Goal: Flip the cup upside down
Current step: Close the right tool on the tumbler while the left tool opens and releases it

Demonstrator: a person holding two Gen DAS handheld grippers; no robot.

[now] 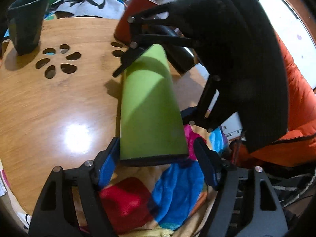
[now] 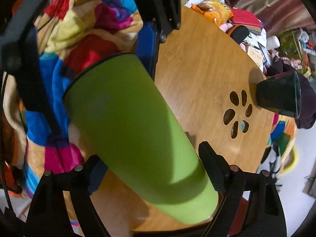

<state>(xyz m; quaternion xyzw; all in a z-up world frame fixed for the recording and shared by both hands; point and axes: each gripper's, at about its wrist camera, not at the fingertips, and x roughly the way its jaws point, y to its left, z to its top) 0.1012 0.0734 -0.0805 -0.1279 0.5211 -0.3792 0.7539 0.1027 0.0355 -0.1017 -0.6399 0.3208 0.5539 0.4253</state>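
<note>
A tall lime-green cup [image 1: 150, 108] is held on its side above the wooden table [image 1: 59, 102]. Its wide, dark-rimmed mouth end lies between my left gripper's [image 1: 157, 158] blue-padded fingers; the left finger touches the rim, and a gap shows at the right finger. My right gripper [image 1: 138, 57] is shut on the cup's narrow base end. In the right wrist view the cup [image 2: 134, 130] runs from between my right gripper's [image 2: 150, 175] fingers up to the left gripper's blue pad [image 2: 147, 39].
A dark green cup [image 1: 27, 21] stands upright at the table's far left, also in the right wrist view [image 2: 280, 96]. A red flask [image 1: 138, 13] stands behind. Flower-shaped cutouts [image 1: 57, 61] pierce the table. A colourful blanket [image 1: 158, 193] lies below the table's edge.
</note>
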